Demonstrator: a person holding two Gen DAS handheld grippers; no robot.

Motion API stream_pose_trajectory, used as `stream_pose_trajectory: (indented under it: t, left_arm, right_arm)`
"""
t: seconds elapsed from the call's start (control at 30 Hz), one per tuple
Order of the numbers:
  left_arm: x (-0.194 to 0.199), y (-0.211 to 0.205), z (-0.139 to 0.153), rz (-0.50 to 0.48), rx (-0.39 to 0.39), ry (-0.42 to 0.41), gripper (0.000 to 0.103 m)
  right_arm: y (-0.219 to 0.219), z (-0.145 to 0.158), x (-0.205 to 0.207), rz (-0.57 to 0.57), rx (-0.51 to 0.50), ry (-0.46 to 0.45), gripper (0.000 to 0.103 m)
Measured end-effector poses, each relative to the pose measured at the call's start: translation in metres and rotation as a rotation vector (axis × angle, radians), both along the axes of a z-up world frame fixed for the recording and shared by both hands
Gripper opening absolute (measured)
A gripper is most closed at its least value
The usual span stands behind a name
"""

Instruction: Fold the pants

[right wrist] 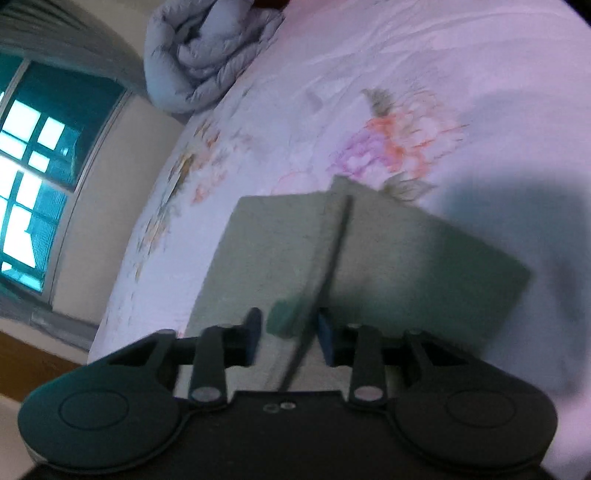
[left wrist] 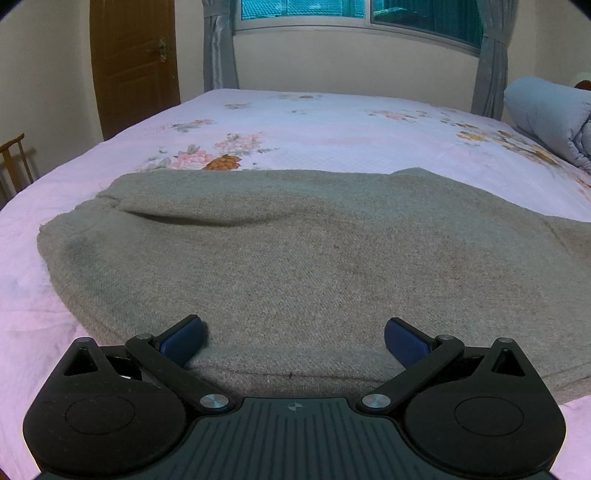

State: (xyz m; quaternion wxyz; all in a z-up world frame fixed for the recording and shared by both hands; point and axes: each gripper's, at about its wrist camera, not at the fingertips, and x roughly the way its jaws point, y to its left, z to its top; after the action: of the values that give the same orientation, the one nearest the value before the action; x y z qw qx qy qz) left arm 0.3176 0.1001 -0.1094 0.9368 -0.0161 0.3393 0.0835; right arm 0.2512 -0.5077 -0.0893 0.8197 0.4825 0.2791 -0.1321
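Grey-green pants (left wrist: 295,251) lie spread flat on the bed. My left gripper (left wrist: 293,339) is open, its blue pads low over the near edge of the pants, holding nothing. In the right wrist view, which is tilted and blurred, my right gripper (right wrist: 290,332) has its jaws partly closed around a raised fold of the pants (right wrist: 369,251); the cloth runs up from between the pads and hangs toward the bed. Whether the pads pinch it tight is hard to tell.
The bed has a pink floral sheet (left wrist: 332,125). A rolled grey-blue duvet (left wrist: 550,118) sits at the bed's right end, also shown in the right wrist view (right wrist: 207,55). A wooden door (left wrist: 133,62), a chair (left wrist: 14,162) and a curtained window (left wrist: 354,14) stand beyond.
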Motion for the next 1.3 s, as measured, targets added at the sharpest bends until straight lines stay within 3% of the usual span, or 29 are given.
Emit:
stream_pose_trajectory:
  t: [0.1,0.23,0.3,0.37,0.43,0.5,0.53,0.73,0.8,0.9,1.0,1.2,1.23,1.3]
  left_arm:
    - [0.0,0.001,0.0,-0.001,-0.003,-0.001,0.103]
    - [0.0,0.002,0.001,-0.011,-0.009,0.007,0.103]
    - [0.0,0.005,0.002,-0.029,-0.012,0.006,0.103]
    - [-0.001,0.006,0.002,-0.047,-0.016,0.008,0.103]
    - [-0.002,0.007,0.002,-0.062,-0.016,0.011,0.103]
    - [-0.001,0.009,0.003,-0.071,-0.019,0.016,0.103]
    - [-0.002,0.009,0.003,-0.076,-0.02,0.018,0.103]
    - [-0.004,0.008,0.002,-0.079,-0.015,0.008,0.103]
    - [-0.005,0.007,0.002,-0.076,-0.013,0.005,0.103]
    - [-0.005,0.007,0.002,-0.076,-0.012,0.003,0.103]
    - [-0.005,0.008,0.002,-0.08,-0.013,0.006,0.103]
    - [-0.006,0.007,0.002,-0.079,-0.01,-0.001,0.103]
    - [-0.006,0.007,0.001,-0.079,-0.011,-0.002,0.103]
    - [-0.006,0.007,0.001,-0.079,-0.012,-0.003,0.103]
  right_arm:
    - [0.007,0.025,0.004,0.048,-0.043,-0.075,0.0]
    - [0.023,0.084,-0.032,0.046,-0.113,-0.238,0.0]
    - [0.026,0.091,-0.054,0.032,-0.12,-0.265,0.0]
    - [0.025,0.077,-0.072,0.013,-0.142,-0.223,0.0]
    - [0.015,0.035,-0.077,0.005,-0.127,-0.106,0.0]
    - [0.005,-0.008,-0.08,-0.007,-0.022,-0.025,0.0]
    - [0.003,-0.018,-0.085,-0.022,0.027,-0.048,0.0]
    - [0.006,-0.014,-0.083,-0.072,0.059,-0.107,0.007]
    - [0.001,-0.022,-0.082,-0.1,0.12,-0.111,0.008]
    - [-0.01,-0.027,-0.077,-0.128,0.164,-0.118,0.0]
    - [-0.002,-0.001,-0.068,-0.066,0.036,-0.122,0.0]
    - [0.04,0.106,-0.074,0.146,-0.325,-0.484,0.0]
    - [0.045,0.111,-0.08,0.165,-0.382,-0.526,0.0]
    - [0.032,0.093,-0.085,0.139,-0.323,-0.506,0.0]
